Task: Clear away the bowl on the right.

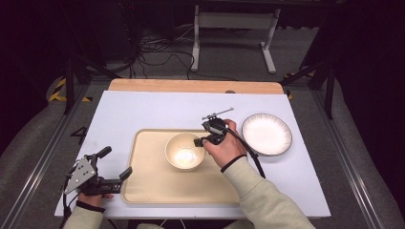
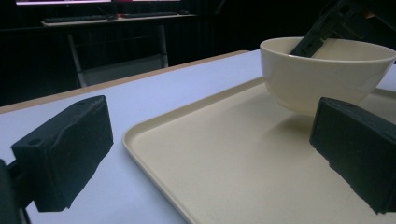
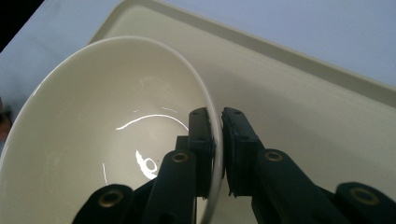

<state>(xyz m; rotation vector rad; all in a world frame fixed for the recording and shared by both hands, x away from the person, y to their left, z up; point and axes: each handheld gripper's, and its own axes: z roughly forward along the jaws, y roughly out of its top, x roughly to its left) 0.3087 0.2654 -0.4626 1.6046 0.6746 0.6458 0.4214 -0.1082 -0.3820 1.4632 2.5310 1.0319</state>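
A cream bowl [image 1: 184, 151] stands on a beige tray [image 1: 153, 183] in the middle of the table. My right gripper [image 1: 203, 141] is shut on the bowl's right rim, one jaw inside and one outside; the right gripper view shows the bowl [image 3: 93, 130] empty, its rim pinched between the fingertips at my right gripper [image 3: 217, 140]. My left gripper [image 1: 117, 164] rests open at the tray's left edge, holding nothing. In the left gripper view the bowl [image 2: 322, 74] sits ahead on the tray [image 2: 233, 158], with the left gripper [image 2: 215, 154] jaws wide apart.
A white plate with a dark rim [image 1: 266, 134] lies on the white table [image 1: 143, 109] right of the tray. A wooden strip [image 1: 191, 86] runs along the table's far edge. Metal rails flank both sides, and a stand and cables sit on the floor beyond.
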